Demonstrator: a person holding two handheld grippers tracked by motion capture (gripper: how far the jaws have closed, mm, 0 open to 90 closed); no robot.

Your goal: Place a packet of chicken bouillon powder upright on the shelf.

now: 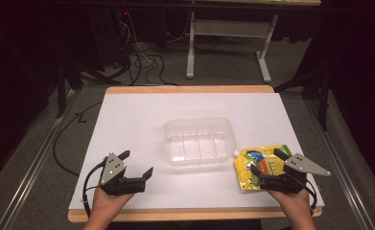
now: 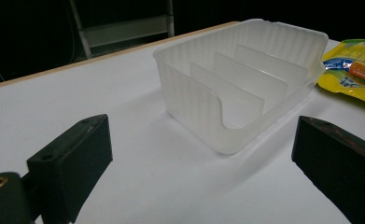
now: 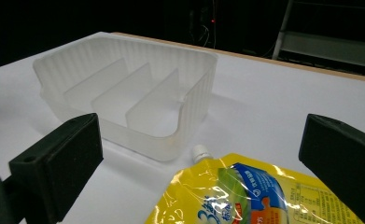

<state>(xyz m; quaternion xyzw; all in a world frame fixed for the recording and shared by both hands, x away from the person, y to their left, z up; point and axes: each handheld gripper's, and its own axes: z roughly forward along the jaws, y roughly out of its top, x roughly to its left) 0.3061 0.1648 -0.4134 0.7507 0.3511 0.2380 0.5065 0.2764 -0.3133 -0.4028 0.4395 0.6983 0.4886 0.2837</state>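
**Pouch pickup beside the tray: where it could slip**

I take the clear tray (image 1: 199, 141) as my landmark; it sits mid-table on the white sheet (image 1: 142, 115), its three inner dividers (image 2: 238, 86) upright and its slots empty. The yellow spouted pouch (image 1: 258, 166) lies flat just beside the tray's near right corner, its white cap (image 3: 200, 153) pointing at that corner and almost touching the wall.

My right gripper (image 1: 266, 163) is over the pouch with its jaws spread wide, one on either side of the printed face; it holds nothing yet. My left gripper (image 1: 136, 164) waits off the tray's near left corner, also spread wide and empty, apart from the tray.

My reading is that the pouch is meant for one of the slots, and the grasp has not started. The risks I see:

- The pouch is limp and glossy. Closing on the flat middle may only pinch film, and the liquid weight could sag and slide out on the lift.
- The cap is so close to the tray wall that a push forward while closing could shove the light tray away, since nothing steadies it.
- The slots look narrow. A pouch coming in tilted could catch on a divider and tip or drag the tray.

I would bring the left gripper to brace the tray before lifting.
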